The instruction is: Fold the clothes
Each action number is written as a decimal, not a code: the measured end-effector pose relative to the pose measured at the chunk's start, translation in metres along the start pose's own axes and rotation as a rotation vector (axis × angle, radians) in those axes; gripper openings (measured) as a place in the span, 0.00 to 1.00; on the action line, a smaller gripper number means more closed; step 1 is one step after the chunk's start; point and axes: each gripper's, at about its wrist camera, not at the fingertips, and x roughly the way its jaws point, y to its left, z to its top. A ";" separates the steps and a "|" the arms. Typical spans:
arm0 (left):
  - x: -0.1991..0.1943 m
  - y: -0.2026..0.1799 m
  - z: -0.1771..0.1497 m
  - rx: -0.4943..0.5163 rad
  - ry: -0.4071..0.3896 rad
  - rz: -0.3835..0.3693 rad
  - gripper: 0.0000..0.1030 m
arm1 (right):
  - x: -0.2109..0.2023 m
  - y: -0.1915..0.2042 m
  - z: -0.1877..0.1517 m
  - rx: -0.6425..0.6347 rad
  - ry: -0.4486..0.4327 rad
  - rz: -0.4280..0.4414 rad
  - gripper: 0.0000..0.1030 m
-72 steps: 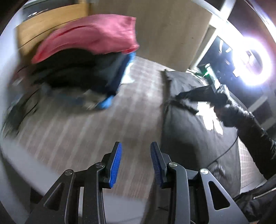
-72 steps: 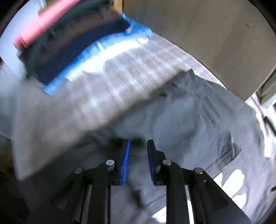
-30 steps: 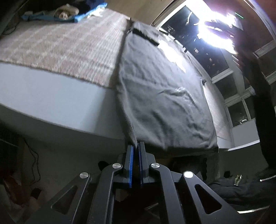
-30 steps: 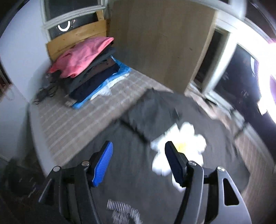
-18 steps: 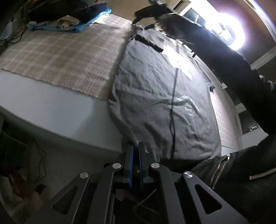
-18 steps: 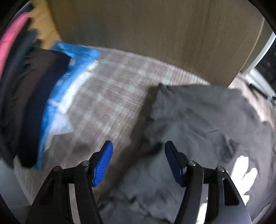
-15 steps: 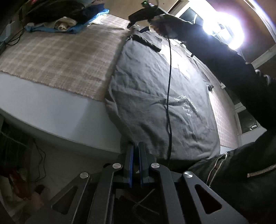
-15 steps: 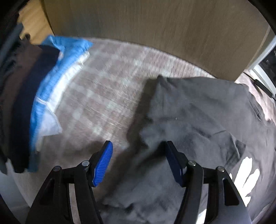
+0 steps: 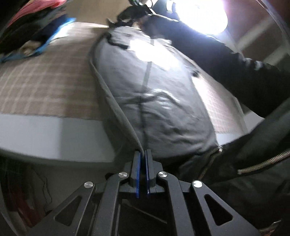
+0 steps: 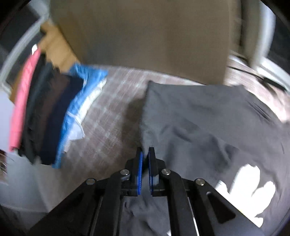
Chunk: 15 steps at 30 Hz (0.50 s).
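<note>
- The dark grey T-shirt lies flat on the checked bedcover, beside a pile of folded clothes.
- The left gripper is clamped on the shirt's bottom hem at the bed edge.
- The right gripper is pressed together on the shirt's sleeve edge.

Blur, glare and cropped edges

Motion smears the stacked clothes; window glare washes out the grey shirt's far end; the sleeve hides the right gripper there; the shirt's print is unreadable.
</note>
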 end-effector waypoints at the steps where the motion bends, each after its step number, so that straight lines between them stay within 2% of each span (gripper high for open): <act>1: 0.003 -0.008 0.000 0.021 0.012 -0.020 0.04 | -0.013 -0.013 -0.006 0.028 -0.023 0.011 0.05; 4: 0.017 -0.031 0.001 0.076 0.054 -0.074 0.04 | -0.051 -0.053 -0.023 0.110 -0.093 0.045 0.05; 6: 0.031 -0.043 -0.001 0.109 0.089 -0.098 0.04 | -0.064 -0.075 -0.030 0.147 -0.099 0.036 0.05; 12: 0.078 -0.061 -0.004 0.155 0.188 -0.123 0.04 | -0.055 -0.131 -0.050 0.222 -0.073 -0.052 0.05; 15: 0.091 -0.059 -0.004 0.125 0.231 -0.119 0.06 | -0.039 -0.135 -0.049 0.211 -0.027 -0.081 0.09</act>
